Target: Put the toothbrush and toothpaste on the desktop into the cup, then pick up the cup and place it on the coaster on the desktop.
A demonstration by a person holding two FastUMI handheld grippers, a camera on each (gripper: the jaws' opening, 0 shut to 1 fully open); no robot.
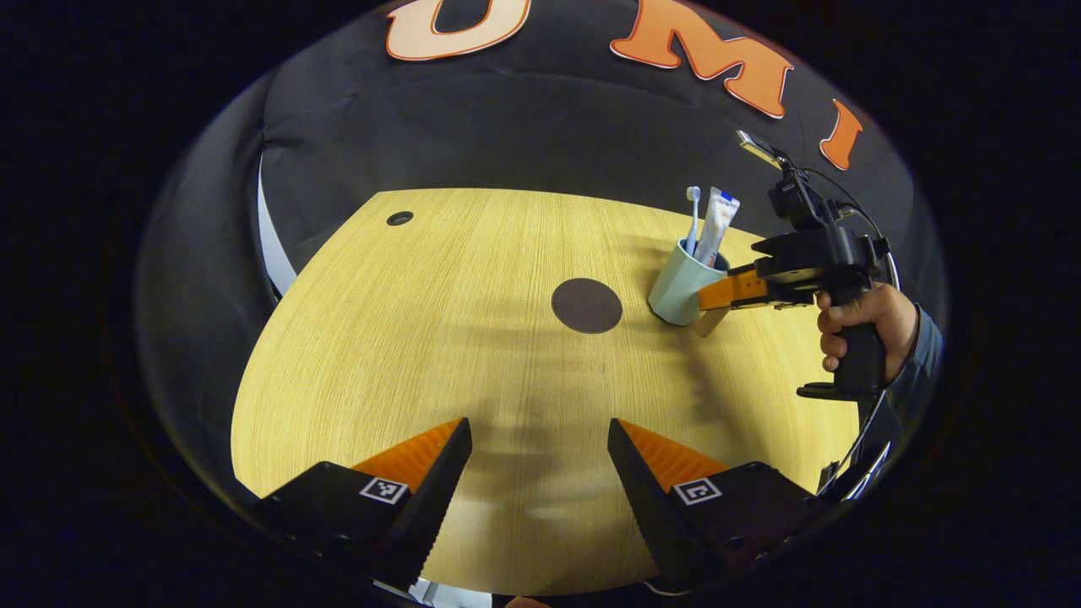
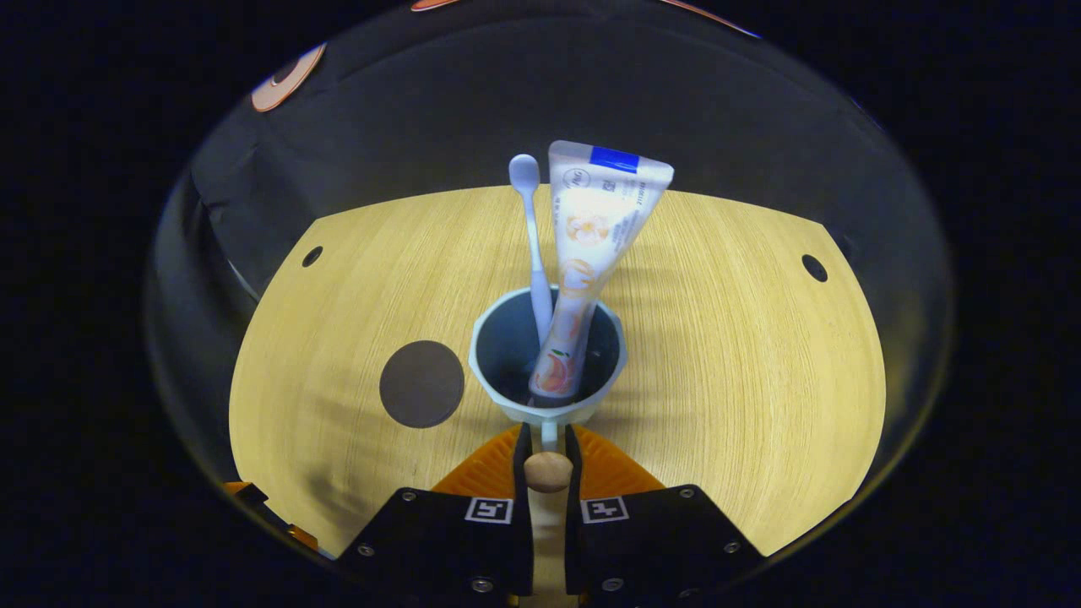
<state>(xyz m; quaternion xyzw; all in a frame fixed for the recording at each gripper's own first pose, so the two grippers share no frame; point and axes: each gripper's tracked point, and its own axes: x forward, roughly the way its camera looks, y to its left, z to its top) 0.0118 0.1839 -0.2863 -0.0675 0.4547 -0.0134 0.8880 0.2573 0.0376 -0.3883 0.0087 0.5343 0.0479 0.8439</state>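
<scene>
Jaws: our right gripper [image 2: 548, 439] clamps the pale green cup's wooden handle [image 2: 548, 470]; left gripper [image 1: 539, 460] stands apart.
Lift the cup [image 2: 549, 371] level so white toothbrush [image 2: 532, 236] and toothpaste tube [image 2: 591, 245] stay in, then centre it on the dark round coaster [image 2: 421, 383] mid-desktop [image 2: 743, 355].

Nothing can be read with certainty. The toothpaste [image 2: 591, 253] in the cup [image 2: 507, 371] carries small print and a blue band near its top, too blurred to make out. Square black-and-white markers [image 2: 488, 509] sit on the right gripper's fingers, and on the left gripper's, with no letters.
</scene>
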